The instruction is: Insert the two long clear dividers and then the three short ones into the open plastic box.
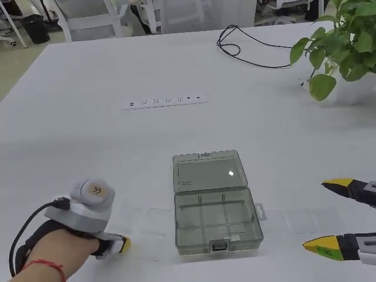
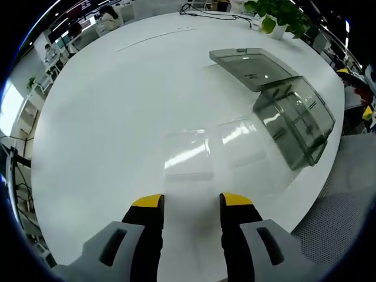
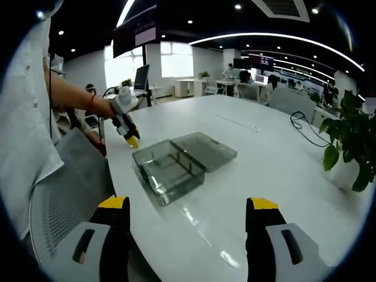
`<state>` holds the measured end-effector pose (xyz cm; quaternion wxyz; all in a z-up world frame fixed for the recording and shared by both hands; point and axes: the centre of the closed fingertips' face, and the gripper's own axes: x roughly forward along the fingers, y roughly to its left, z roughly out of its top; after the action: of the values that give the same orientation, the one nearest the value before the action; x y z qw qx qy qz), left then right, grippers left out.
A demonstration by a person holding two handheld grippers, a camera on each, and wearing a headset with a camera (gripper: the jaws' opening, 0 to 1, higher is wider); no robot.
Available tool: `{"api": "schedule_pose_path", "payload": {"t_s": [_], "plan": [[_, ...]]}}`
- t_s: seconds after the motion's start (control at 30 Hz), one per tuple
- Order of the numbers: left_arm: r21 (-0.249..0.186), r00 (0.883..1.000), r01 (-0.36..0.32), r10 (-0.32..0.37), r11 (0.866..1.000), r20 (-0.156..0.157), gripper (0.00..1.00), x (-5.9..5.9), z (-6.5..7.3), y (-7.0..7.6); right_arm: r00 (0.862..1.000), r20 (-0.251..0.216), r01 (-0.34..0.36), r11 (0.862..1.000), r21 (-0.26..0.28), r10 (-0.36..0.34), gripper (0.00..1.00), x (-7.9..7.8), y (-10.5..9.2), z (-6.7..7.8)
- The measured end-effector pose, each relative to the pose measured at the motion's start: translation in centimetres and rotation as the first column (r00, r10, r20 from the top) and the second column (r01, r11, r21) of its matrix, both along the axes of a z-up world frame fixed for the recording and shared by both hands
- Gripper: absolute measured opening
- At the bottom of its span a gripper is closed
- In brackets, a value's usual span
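The open smoky plastic box [image 1: 217,220] sits near the table's front edge, its lid [image 1: 207,170] laid back flat behind it. Faint partition lines show inside the base. Clear dividers lie flat on the table left of the box [image 1: 147,222] and right of it [image 1: 296,222]. My left gripper [image 1: 120,245] rests low at the left, open, just short of the left dividers [image 2: 188,155]; the box [image 2: 294,120] lies beyond them. My right gripper [image 1: 329,215] is open wide at the right, beside the right dividers. The right gripper view shows its jaws [image 3: 188,203] facing the box [image 3: 170,167] and the left gripper [image 3: 130,138].
A white power strip [image 1: 164,101] lies further back on the table. A black cable [image 1: 247,50] loops at the far edge, and a potted plant [image 1: 343,44] stands at the back right. A mesh chair [image 3: 70,200] is by the table's near edge.
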<state>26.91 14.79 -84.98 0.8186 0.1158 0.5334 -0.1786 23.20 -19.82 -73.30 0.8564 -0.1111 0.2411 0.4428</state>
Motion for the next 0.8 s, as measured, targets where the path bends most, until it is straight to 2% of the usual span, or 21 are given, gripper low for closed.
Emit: {"api": "schedule_pose_path", "payload": {"t_s": [0.23, 0.6, 0.8], "plan": [[0.019, 0.999, -0.019, 0.019, 1.000, -0.045, 0.32, -0.08, -0.03, 0.17, 1.000, 0.002, 0.001, 1.000, 0.000, -0.001, 0.81, 0.00, -0.04, 0.08], [0.031, 0.996, 0.017, -0.015, 0.999, -0.087, 0.32, 0.02, -0.04, 0.58, 1.000, 0.001, 0.008, 1.000, -0.002, -0.008, 0.81, -0.05, -0.36, 0.00], [-0.005, 0.995, 0.032, -0.033, 0.999, -0.097, 0.31, 0.03, 0.14, 0.88, 1.000, -0.002, 0.011, 1.000, -0.004, -0.011, 0.80, -0.10, -0.44, -0.17]]}}
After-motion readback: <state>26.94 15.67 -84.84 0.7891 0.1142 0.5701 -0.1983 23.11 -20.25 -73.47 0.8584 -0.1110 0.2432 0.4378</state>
